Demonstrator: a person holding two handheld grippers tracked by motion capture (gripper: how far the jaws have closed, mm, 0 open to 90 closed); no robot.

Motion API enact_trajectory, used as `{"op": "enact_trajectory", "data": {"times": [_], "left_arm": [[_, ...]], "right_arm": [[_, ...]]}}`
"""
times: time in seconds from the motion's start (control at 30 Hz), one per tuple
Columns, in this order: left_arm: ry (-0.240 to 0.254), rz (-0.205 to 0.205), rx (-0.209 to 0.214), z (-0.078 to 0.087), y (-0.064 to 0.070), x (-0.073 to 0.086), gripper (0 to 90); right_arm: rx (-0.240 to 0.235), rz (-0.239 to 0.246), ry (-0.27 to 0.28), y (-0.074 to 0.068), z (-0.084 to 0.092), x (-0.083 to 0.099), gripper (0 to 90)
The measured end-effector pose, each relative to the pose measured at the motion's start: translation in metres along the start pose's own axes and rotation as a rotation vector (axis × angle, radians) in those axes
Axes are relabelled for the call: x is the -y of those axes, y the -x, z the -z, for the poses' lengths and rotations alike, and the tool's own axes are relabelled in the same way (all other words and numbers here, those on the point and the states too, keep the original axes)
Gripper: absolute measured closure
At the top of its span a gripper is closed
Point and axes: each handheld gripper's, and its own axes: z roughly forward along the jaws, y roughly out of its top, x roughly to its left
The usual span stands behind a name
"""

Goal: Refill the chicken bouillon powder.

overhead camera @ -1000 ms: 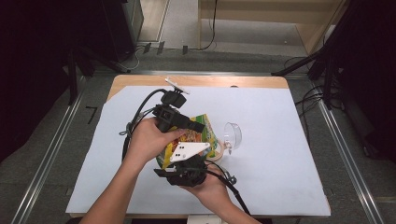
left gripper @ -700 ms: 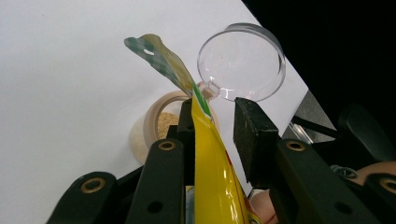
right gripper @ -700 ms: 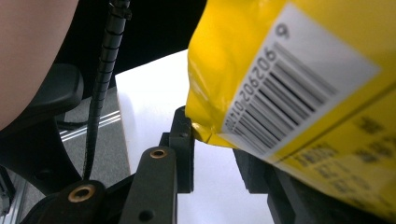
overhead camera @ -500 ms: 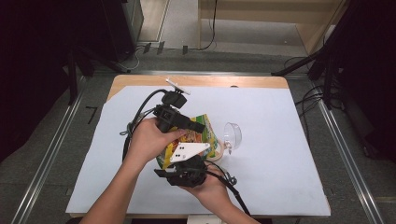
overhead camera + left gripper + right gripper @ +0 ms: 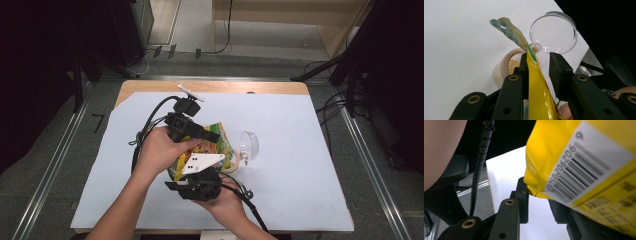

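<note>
Table (image 5: pixel 300 90): wooden top, lying under everything, its bare edge showing beyond both sets of tongs.

White sheet (image 5: pixel 300 165): covering nearly the whole table and lying beneath both tongs.

Left hand (image 5: pixel 159 150): coming in from the bottom of the high view and wrapping the body of the left tongs (image 5: pixel 212 136), whose black jaws are pointing toward the lid.

Right hand (image 5: pixel 225 202): sitting just below the packet and holding the right tongs (image 5: pixel 200 176), which are carrying a grey three-cornered plate on top.

Packet (image 5: pixel 536 87): yellow and green, lying between the two tongs. In the left gripper view its upper edge is running up between the left tongs' jaws, resting against the left jaw with a gap open to the other jaw, so these tongs are standing released. In the right gripper view the barcoded end of the packet (image 5: pixel 584 162) is hanging over the right tongs' jaws and hiding one of them; whether they are clenched cannot be told.

Lid (image 5: pixel 553 32): clear, round, standing hinged open just beyond the left tongs' tips.

Jar (image 5: pixel 509 63): small, beige, holding tan powder, sitting just beyond the left tongs' jaws, directly under the packet's torn top.
</note>
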Motion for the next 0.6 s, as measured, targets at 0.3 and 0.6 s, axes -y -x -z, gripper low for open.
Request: {"op": "enact_trajectory", "data": {"times": [0.3, 0.6], "left_arm": [[0.001, -0.002, -0.002, -0.0001, 0.0007, -0.0001, 73.2], [0.005, -0.007, -0.007, 0.0, 0.0027, 0.0, 73.3]], "right_arm": [[0.002, -0.008, 0.006, -0.0007, -0.0005, 0.0003, 73.5], [-0.017, -0.048, 0.015, -0.0009, -0.0015, 0.0002, 75.0]]}}
